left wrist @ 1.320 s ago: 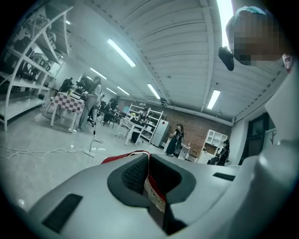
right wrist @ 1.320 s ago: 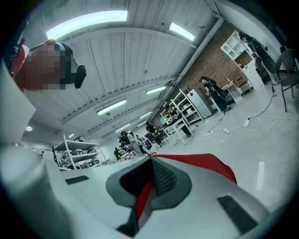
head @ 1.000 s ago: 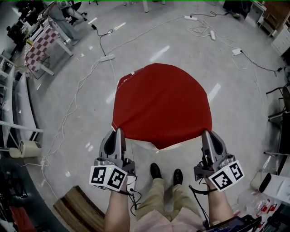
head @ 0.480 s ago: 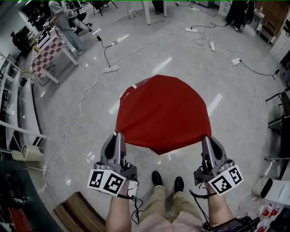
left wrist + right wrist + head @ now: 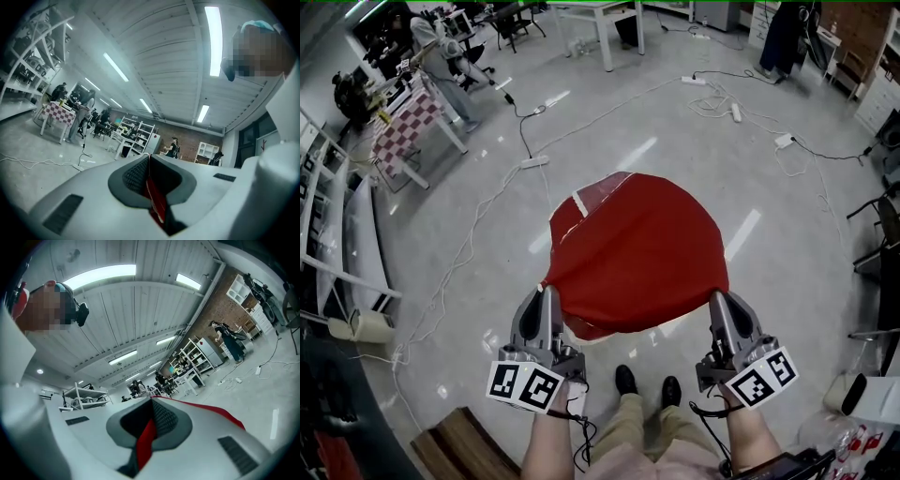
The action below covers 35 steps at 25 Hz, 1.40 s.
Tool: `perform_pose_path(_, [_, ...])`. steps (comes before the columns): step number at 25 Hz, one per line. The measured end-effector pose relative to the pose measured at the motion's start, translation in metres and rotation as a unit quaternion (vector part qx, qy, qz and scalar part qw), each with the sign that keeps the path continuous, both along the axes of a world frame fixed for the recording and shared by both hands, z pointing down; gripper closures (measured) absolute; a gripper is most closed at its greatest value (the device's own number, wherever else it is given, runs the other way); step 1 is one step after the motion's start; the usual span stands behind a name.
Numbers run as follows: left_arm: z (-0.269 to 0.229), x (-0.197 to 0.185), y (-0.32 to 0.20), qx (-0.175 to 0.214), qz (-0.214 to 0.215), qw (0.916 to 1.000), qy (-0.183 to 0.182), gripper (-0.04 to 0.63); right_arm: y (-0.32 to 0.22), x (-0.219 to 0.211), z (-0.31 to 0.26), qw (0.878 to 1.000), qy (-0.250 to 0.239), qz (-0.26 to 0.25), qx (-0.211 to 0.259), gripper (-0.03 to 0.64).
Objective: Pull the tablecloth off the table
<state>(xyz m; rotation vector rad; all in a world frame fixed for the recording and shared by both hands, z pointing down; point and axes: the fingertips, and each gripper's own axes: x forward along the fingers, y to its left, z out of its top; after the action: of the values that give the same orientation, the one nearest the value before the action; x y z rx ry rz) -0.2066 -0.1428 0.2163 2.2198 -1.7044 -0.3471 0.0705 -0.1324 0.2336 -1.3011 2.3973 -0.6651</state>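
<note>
The red tablecloth (image 5: 637, 248) hangs spread out in the air in front of me, above the grey floor, and no table shows under it. Its far left corner is folded over and shows a pale underside (image 5: 581, 202). My left gripper (image 5: 548, 289) is shut on the near left corner, and in the left gripper view a red strip of tablecloth (image 5: 154, 201) is pinched between the left gripper's (image 5: 149, 157) pads. My right gripper (image 5: 715, 295) is shut on the near right corner. The right gripper view shows red tablecloth (image 5: 146, 439) clamped in the right gripper (image 5: 151, 400).
White cables and power strips (image 5: 534, 161) trail over the floor behind the cloth. A checkered table (image 5: 403, 108) and people stand at the back left, white shelving (image 5: 337, 244) along the left. My shoes (image 5: 623, 380) are below the cloth, and a wooden board (image 5: 473, 441) lies at the lower left.
The cloth has drawn toward me and bunched narrower. Its far left corner has flipped over to show the pale underside. Both grippers keep their hold.
</note>
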Motion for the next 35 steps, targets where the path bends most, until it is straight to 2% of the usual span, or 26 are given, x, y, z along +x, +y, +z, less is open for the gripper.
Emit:
perform_pose_path(8, [0.023, -0.006, 0.014, -0.021, -0.016, 0.9996, 0.014, 0.561, 0.014, -0.013, 0.016, 1.000, 0.011, -0.020, -0.018, 0.600])
perform_pose_path(19, [0.058, -0.012, 0.031, -0.052, -0.030, 0.9982, 0.002, 0.559, 0.007, -0.024, 0.014, 0.999, 0.010, -0.032, -0.014, 0.600])
perform_pose_path(20, [0.065, -0.011, 0.035, -0.060, -0.027, 0.9979, 0.003, 0.534, 0.006, -0.025, 0.014, 0.999, 0.012, -0.035, -0.014, 0.600])
perform_pose_path(21, [0.074, -0.009, 0.040, -0.069, -0.024, 0.9973, 0.007, 0.419, 0.005, -0.027, 0.015, 0.999, 0.014, -0.038, -0.015, 0.600])
perform_pose_path(22, [0.082, -0.007, 0.045, -0.079, -0.024, 0.9965, 0.013, 0.334, 0.003, -0.029, 0.015, 0.999, 0.016, -0.041, -0.017, 0.600])
perform_pose_path(25, [0.098, 0.001, 0.067, -0.094, -0.023, 0.9943, 0.043, 0.325, 0.001, -0.038, 0.017, 0.998, 0.023, -0.053, -0.025, 0.600])
perform_pose_path(28, [0.097, 0.038, 0.089, -0.087, 0.023, 0.9921, 0.088, 0.325, -0.003, -0.040, 0.018, 0.997, 0.024, -0.061, -0.025, 0.600])
perform_pose_path(30, [0.094, 0.075, 0.103, -0.082, 0.071, 0.9831, 0.147, 0.325, -0.005, -0.040, 0.019, 0.997, 0.027, -0.069, -0.024, 0.600])
perform_pose_path(31, [0.095, 0.092, 0.108, -0.082, 0.092, 0.9739, 0.191, 0.324, -0.006, -0.042, 0.020, 0.996, 0.029, -0.075, -0.024, 0.600])
perform_pose_path(33, [0.099, 0.124, 0.114, -0.080, 0.122, 0.9451, 0.292, 0.295, -0.008, -0.045, 0.021, 0.995, 0.035, -0.089, -0.025, 0.600])
perform_pose_path(35, [0.106, 0.152, 0.111, -0.075, 0.146, 0.9071, 0.388, 0.254, -0.011, -0.047, 0.019, 0.994, 0.042, -0.101, -0.027, 0.600])
